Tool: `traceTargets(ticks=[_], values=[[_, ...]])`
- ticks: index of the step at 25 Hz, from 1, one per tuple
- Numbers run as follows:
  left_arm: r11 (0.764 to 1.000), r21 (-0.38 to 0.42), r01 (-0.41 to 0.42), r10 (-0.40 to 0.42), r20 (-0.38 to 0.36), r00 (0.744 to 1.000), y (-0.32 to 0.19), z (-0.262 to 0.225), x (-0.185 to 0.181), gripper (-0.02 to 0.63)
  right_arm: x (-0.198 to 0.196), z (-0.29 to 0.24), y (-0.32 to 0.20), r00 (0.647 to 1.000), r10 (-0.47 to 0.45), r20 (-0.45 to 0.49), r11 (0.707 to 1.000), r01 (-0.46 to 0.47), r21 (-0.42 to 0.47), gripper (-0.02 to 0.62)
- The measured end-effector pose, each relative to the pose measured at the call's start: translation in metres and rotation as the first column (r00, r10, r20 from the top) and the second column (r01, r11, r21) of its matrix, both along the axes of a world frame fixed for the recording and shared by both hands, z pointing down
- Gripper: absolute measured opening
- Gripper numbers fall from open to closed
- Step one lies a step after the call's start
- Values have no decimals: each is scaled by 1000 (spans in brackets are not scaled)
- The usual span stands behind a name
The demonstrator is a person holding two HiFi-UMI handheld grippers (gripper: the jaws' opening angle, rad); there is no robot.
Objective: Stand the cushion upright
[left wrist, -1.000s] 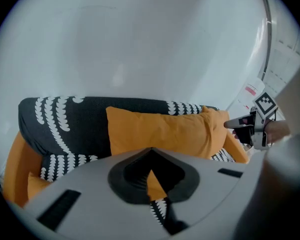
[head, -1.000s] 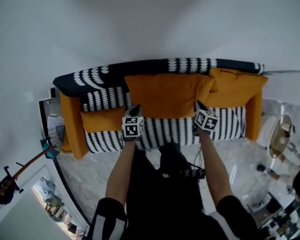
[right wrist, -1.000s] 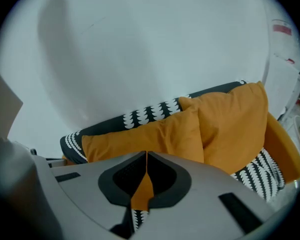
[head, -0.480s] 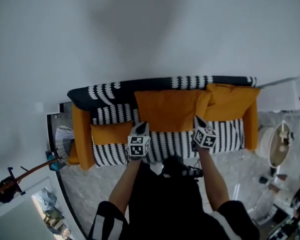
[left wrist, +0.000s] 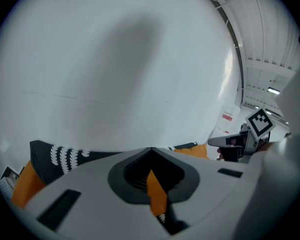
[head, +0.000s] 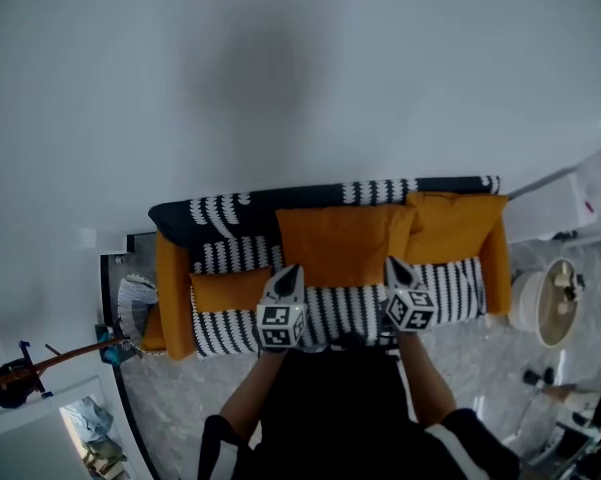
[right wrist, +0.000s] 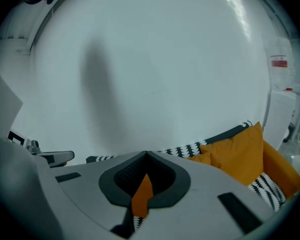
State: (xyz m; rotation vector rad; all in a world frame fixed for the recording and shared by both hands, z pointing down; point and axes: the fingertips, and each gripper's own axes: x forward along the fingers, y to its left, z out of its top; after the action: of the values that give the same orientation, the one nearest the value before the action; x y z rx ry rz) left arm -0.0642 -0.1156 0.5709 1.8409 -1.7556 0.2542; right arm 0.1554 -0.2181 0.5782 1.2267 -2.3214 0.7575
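Observation:
The large orange cushion (head: 345, 243) stands upright against the backrest of the sofa (head: 215, 218), its lower edge on the striped seat. My left gripper (head: 292, 270) hovers over the cushion's lower left corner and my right gripper (head: 392, 264) over its lower right corner. In the left gripper view the left gripper (left wrist: 150, 156) is shut; only a thin sliver of orange and stripes shows through the slit. The right gripper (right wrist: 146, 156) looks the same in its own view. No fabric sticks out past either tip. Both views face mostly white wall.
A second orange cushion (head: 458, 223) leans at the sofa's right end, and a small one (head: 230, 290) lies on the seat at the left. A round white table (head: 543, 303) stands right of the sofa. Grey stone floor (head: 180, 388) lies in front.
Both grippers have risen, still over the cushion's lower corners, and the sofa looks smaller in the head view. The cushion has kept its place against the backrest.

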Motion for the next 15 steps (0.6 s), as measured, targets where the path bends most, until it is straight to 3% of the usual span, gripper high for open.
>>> traceTargets(ticks=[5, 11, 15], values=[[992, 122, -26, 22, 34, 999, 1, -63, 1, -2, -10, -48, 20, 998, -14, 57, 997, 10, 75, -5], [963, 270, -21, 0, 76, 997, 12, -130, 5, -2, -17, -112, 54, 995, -54, 85, 975, 34, 221, -5], [954, 299, -15, -5, 65, 998, 17, -143, 12, -2, -24, -141, 70, 991, -102, 92, 949, 69, 309, -5]])
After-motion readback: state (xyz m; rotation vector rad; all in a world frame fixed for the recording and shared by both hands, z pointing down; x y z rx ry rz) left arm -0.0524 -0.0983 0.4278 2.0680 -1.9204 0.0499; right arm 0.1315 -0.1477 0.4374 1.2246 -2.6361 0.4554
